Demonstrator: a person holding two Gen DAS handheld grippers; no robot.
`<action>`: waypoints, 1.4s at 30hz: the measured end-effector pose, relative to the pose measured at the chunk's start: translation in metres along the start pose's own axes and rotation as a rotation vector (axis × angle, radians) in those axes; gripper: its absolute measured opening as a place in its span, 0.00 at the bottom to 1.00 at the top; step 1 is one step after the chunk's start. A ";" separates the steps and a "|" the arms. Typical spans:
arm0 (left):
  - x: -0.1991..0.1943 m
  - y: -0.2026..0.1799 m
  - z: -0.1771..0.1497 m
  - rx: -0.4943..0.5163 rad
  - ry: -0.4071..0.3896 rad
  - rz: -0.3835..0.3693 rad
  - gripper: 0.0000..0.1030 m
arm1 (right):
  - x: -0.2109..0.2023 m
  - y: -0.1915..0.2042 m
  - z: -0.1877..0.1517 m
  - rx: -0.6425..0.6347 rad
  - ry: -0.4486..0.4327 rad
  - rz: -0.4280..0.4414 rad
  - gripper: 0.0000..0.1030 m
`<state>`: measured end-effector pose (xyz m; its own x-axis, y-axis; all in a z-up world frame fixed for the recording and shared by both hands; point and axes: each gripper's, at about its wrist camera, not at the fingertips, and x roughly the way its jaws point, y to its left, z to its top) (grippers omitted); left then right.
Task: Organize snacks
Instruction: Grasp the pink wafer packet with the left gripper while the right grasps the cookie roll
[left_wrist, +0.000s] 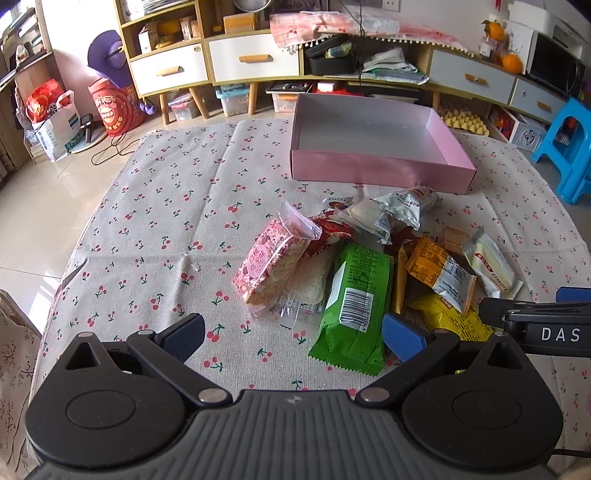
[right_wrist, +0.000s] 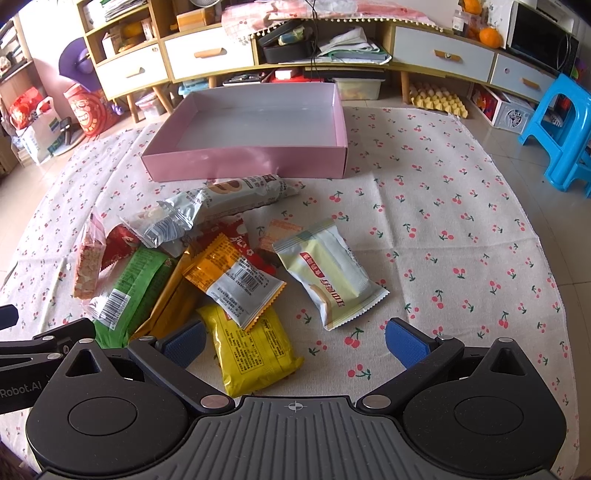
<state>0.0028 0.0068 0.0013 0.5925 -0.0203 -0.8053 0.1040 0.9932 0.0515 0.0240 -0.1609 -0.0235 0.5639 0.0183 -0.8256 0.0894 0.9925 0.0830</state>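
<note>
A pile of wrapped snacks lies on the cherry-print cloth: a green pack, a pink-sprinkled bar, an orange pack, a yellow pack, a cream pack and a silver pack. An empty pink box stands beyond the pile; it also shows in the right wrist view. My left gripper is open and empty, low over the green pack's near end. My right gripper is open and empty, above the yellow pack.
A low cabinet with drawers and clutter runs along the back. A blue plastic stool stands right of the cloth. Bags and a red drum sit on the tiled floor at the left.
</note>
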 end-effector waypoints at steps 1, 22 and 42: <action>0.000 0.002 0.001 0.000 -0.014 -0.003 0.99 | 0.000 0.000 0.000 -0.004 -0.001 0.002 1.00; 0.032 0.011 0.037 0.195 0.000 -0.106 0.98 | 0.029 0.003 0.040 -0.116 0.057 -0.024 1.00; 0.070 0.033 0.057 0.180 0.084 -0.155 0.76 | 0.096 -0.003 0.105 0.261 0.141 0.291 0.97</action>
<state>0.0937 0.0319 -0.0199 0.4911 -0.1538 -0.8574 0.3336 0.9425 0.0220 0.1641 -0.1753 -0.0439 0.4798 0.3283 -0.8137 0.1584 0.8797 0.4483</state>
